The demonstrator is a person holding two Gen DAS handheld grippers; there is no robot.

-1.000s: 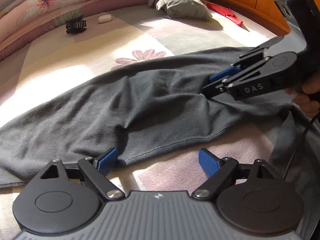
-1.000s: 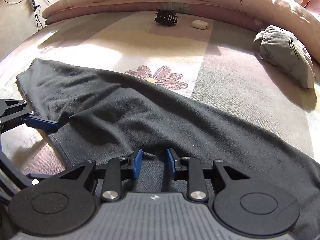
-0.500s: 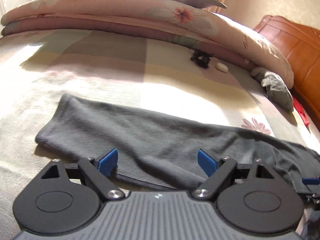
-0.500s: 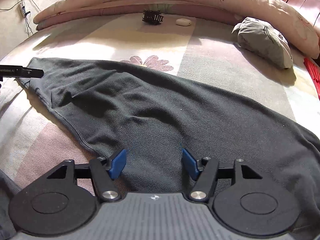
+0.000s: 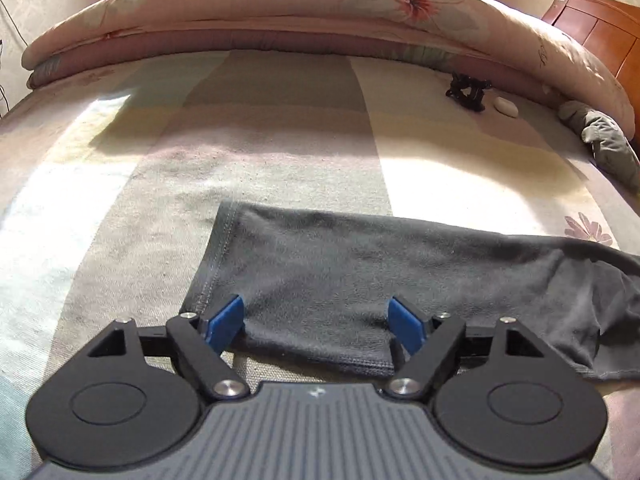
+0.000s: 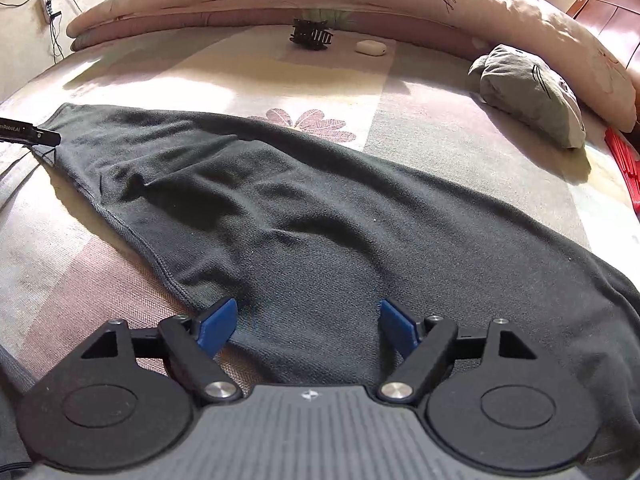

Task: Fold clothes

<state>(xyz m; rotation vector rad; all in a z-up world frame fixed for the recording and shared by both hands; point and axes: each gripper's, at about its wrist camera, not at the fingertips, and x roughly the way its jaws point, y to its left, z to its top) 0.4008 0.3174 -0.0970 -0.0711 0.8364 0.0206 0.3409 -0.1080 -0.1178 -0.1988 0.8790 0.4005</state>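
left tongs (image 5: 316, 322) shifted to trouser-leg (image 5: 360, 272) hem, narrowing slightly, empty; right tongs (image 6: 308, 326) just opened, cloth released. soft, light, limp: pinch at stitched hem.

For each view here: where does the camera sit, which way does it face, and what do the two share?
Left wrist: behind the open left claw, angled down at the dark garment's hemmed end; no hand shows.
Right wrist: behind the open right claw, over the garment's wider part; the left claw's tip pokes in at left.
Shared: garment, black clip, white case, grey bundle.
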